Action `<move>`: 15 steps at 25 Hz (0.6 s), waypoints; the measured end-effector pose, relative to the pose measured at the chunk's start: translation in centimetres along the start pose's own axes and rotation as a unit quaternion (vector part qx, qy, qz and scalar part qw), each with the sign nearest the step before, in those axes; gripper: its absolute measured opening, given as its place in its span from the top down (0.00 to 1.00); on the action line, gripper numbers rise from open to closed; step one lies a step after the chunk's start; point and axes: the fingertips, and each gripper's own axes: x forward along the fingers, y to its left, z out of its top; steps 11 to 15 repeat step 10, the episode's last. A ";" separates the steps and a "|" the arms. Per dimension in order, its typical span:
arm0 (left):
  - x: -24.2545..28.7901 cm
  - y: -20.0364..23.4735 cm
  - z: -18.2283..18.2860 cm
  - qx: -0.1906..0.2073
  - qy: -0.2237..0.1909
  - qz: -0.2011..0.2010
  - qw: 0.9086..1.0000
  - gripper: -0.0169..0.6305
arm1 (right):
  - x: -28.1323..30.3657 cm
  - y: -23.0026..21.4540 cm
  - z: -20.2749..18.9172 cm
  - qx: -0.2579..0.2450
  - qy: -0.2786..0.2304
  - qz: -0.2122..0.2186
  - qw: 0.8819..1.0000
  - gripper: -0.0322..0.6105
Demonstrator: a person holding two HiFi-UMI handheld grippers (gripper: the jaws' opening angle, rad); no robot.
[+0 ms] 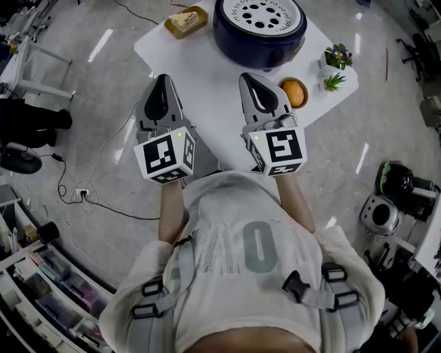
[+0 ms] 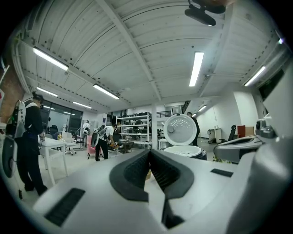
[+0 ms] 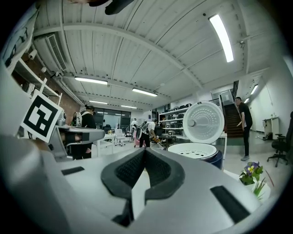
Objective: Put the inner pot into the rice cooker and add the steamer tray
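Where the white table reaches toward the person, the left edge of the scene holds a small yellow dish with food in it at the table's far left corner. Below it, a cable and power strip lie on the floor. Nearer the person, the left gripper points level over the table's near edge, its dark pads pressed together with nothing between them. Beyond and between the two tools stands the dark blue rice cooker at the far side of the table. The white perforated steamer tray sits in its mouth, and its lid stands raised behind it. The inner pot cannot be seen under the tray. The right gripper is held beside the left one, well short of the cooker, its jaws likewise closed on each other and empty. Just beside its right flank an orange rests in a small bowl. Farther right, two little potted plants stand at the table's right corner, and round appliances sit on the floor beyond.
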 end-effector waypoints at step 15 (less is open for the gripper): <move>-0.5 0.5 -0.8 -0.034 0.009 -0.003 0.999 0.94 | -0.3 0.3 -0.8 -0.003 0.010 -0.002 1.000 0.94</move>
